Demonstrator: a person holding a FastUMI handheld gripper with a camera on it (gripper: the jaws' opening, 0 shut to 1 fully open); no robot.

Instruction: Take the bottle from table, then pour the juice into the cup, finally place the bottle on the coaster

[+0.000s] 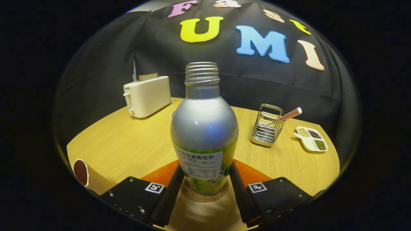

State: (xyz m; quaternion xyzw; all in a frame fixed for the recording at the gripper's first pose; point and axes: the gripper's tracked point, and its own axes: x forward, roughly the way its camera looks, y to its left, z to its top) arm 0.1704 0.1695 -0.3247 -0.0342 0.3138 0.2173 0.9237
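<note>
Gripper view: fingers flank uncapped bottle upright on coaster; grip unclear; cup beside.

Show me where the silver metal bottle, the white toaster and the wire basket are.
Silver metal bottle point(204, 128), gripper view, on its shoulder.
White toaster point(148, 95), gripper view, on its side wall.
Wire basket point(267, 126), gripper view, on its front bars.

I see warm, dim light from above; soft glare sits on the bottle shoulder at centre, and fisheye distortion bends the counter edges.
</note>
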